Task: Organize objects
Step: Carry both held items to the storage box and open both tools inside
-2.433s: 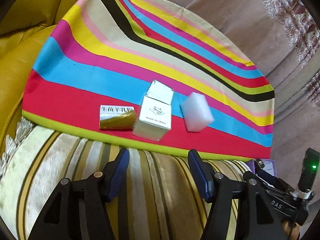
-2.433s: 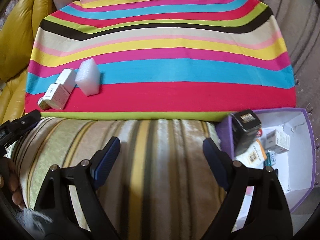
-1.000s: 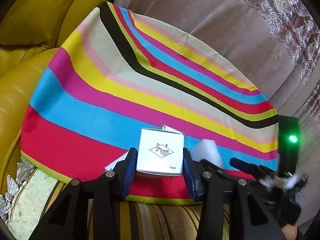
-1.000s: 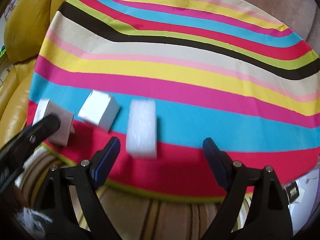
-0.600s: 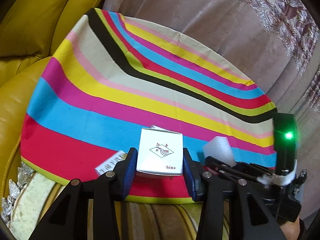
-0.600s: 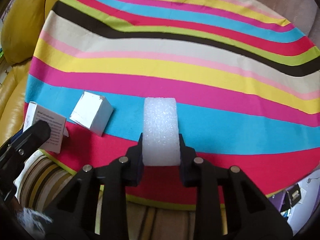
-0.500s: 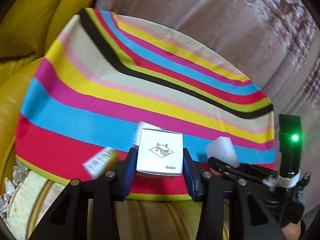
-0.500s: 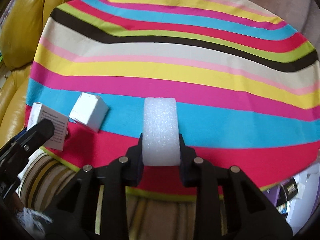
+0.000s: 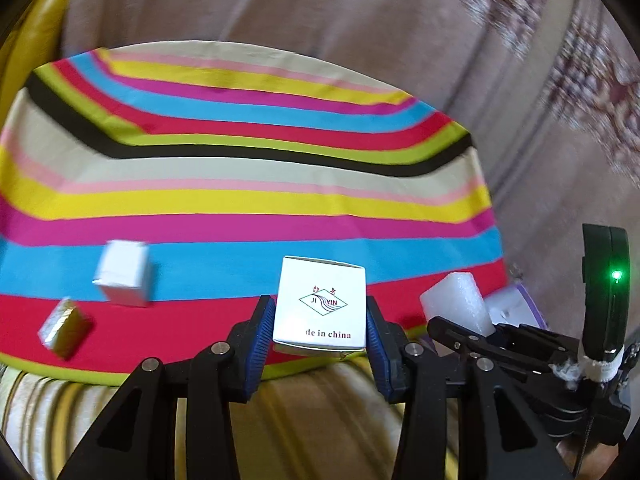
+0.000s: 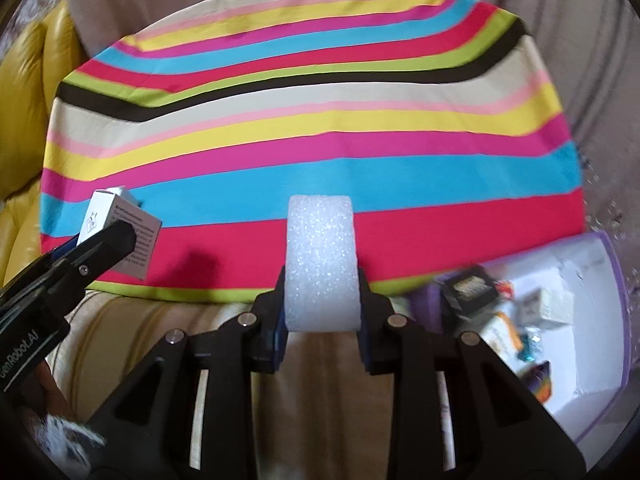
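The left gripper (image 9: 320, 332) is clamped on a white box (image 9: 322, 306), one blue pad on each side of it. The box is lifted off the striped cloth (image 9: 240, 200) and sits upright between the pads, its printed face toward the camera. The right gripper (image 10: 322, 308) is clamped on a white foam block (image 10: 320, 260); the block stands upright between the pads and also hangs above the cloth. In the left view this gripper is just to the right of the box, with the foam sticking out of it.

On the cloth two things lie near its front edge, at the left. One is a small white cube (image 9: 122, 274) on the border of the blue and red stripes. The other is a small gold packet (image 9: 64, 326) on the red stripe, a little in front of the cube and apart from it.

At the right, beside the cloth, a purple bin (image 10: 612, 360) stands open. Several small packages lie inside it, but they are blurred. A yellow cushion (image 10: 24, 120) is at the far left.
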A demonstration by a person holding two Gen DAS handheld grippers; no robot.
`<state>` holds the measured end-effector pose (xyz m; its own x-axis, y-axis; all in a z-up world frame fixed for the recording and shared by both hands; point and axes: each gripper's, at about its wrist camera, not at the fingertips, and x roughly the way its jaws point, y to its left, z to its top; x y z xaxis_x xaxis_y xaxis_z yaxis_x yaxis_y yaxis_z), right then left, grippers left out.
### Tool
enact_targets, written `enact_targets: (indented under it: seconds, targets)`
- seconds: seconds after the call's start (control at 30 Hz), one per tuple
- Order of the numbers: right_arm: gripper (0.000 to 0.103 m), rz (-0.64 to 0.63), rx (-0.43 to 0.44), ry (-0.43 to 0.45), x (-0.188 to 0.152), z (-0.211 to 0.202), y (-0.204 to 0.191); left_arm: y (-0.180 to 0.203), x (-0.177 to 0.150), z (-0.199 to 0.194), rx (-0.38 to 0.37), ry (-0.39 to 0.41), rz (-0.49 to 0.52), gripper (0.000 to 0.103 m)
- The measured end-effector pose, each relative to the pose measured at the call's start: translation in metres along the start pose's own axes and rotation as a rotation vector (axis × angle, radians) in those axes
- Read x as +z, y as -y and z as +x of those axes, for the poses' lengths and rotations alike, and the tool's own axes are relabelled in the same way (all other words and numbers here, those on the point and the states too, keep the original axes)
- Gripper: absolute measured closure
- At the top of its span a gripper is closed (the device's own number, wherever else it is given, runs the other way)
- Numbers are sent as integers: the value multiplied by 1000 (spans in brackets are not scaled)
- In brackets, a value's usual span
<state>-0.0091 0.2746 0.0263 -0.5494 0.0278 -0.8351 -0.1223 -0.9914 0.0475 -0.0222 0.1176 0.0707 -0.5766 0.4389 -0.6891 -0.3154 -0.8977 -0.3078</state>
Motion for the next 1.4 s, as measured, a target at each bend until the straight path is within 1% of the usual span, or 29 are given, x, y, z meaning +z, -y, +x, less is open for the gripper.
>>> enact_targets:
  seconds: [0.2,0.43,0.6,0.73,0.83,0.93,1.0,1.07,1.13,1.3,1.4]
  targets:
    - [71,88,-54,2,-16,-14,50,56,-5,17,-95,-52,107,58]
    - [71,183,-114,-15,-40,-25,103,110,-17,28,-181,-103,227,58]
    - [71,239,-150,-32,-57,-28,129,140,-27,33,-226,-133,294,58]
    - [71,278,-174,-44,-72,-37,148,157,-34,35,-260,-152,340,58]
    - [71,307,-198,-51,-77,-39,161,170,-40,38,-309,-180,371,58]
    - [71,325,-231,-52,-80,-43,169,180,-44,43,-335,-205,396,53]
    - [65,333,-231,-52,-80,-43,172,179,-46,42,-327,-202,393,44]
    - [42,342,-216,-44,-80,-45,172,173,-43,40,-329,-197,356,43]
    - [34,337,-203,-28,-78,-45,169,166,-40,42,-321,-195,324,42]
    - [32,308,-173,-25,-73,-41,157,143,-34,38,-291,-182,249,42]
    - [29,296,-151,-22,-71,-40,148,122,-30,31,-268,-164,192,42]
